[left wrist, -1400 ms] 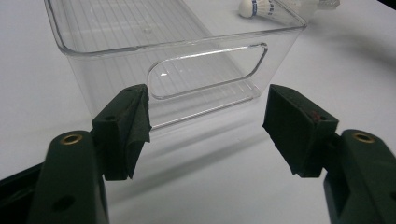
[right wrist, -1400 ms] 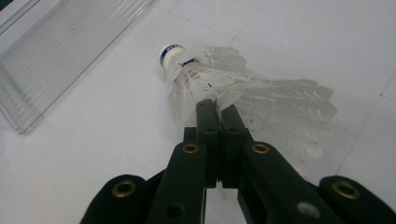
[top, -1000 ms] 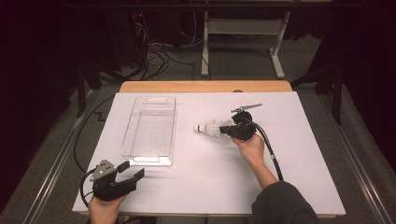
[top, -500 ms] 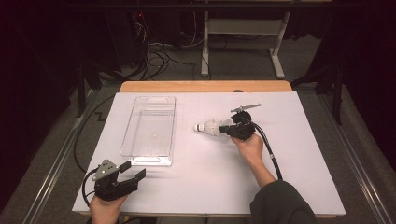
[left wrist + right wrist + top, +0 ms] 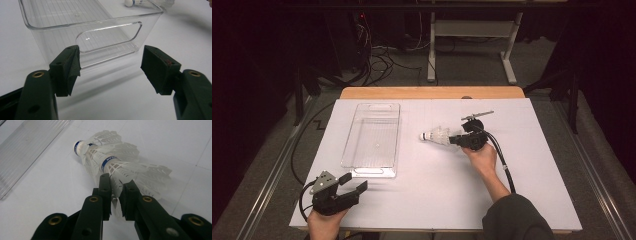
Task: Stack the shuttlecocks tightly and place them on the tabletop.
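Shuttlecocks (image 5: pixel 112 167) nested, skirt pinched in right tongs (image 5: pixel 115 195); count unclear; left tongs (image 5: pixel 110 67) agape, empty.

Clear glossy plastic bin (image 5: pixel 373 140) with ribbed floor, shuttlecocks (image 5: pixel 117 167) of translucent white plastic mesh skirts with blue bands, matt black plastic right gripper (image 5: pixel 115 192) with brass-coloured rivets, smooth matt white table cover (image 5: pixel 437 195), wooden far edge (image 5: pixel 432 93)

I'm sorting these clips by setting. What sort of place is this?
Probably a lab or recording workspace, not a home. A table under a plain white sheet stands among dark surroundings, loose cables lie on the grey floor behind it, and a bare white desk frame stands farther back.
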The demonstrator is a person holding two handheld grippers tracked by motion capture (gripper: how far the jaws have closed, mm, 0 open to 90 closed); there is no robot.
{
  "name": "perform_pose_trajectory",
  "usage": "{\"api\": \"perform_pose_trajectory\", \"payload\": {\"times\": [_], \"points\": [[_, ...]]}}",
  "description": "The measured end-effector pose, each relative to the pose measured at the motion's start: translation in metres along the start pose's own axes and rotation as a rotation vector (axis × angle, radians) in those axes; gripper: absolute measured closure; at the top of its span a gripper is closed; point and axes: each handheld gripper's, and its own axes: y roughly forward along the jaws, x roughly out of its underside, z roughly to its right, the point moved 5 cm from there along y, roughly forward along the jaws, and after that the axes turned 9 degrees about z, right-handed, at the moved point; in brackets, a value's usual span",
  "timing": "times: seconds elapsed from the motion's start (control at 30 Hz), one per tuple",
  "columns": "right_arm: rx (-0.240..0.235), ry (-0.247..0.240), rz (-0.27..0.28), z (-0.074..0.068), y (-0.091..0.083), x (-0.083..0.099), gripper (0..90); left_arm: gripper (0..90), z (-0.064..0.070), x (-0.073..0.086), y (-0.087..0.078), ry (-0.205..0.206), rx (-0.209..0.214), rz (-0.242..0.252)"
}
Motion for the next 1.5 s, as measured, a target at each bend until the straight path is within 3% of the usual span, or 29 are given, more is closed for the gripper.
{"api": "perform_pose_trajectory", "payload": {"times": [0.6,0.7,0.77,1.1,1.5], "points": [[0.008,0.000,-0.034,0.001,-0.011,0.002,79.0,32.3,0.000,0.000,0.000,0.000,-0.001,0.001],[0.008,-0.003,-0.041,0.001,-0.012,0.003,86.6,32.3,0.000,0.000,0.000,0.001,-0.001,0.001],[0.001,-0.012,-0.035,0.000,-0.013,0.002,89.9,32.3,0.000,0.000,0.000,0.001,-0.001,0.001],[-0.048,-0.005,0.017,-0.008,-0.011,-0.005,90.0,32.3,0.000,0.000,0.000,0.001,-0.001,0.001],[-0.066,0.014,0.020,-0.007,0.000,-0.003,90.0,32.4,0.000,0.000,0.000,0.000,-0.001,0.002]]}}
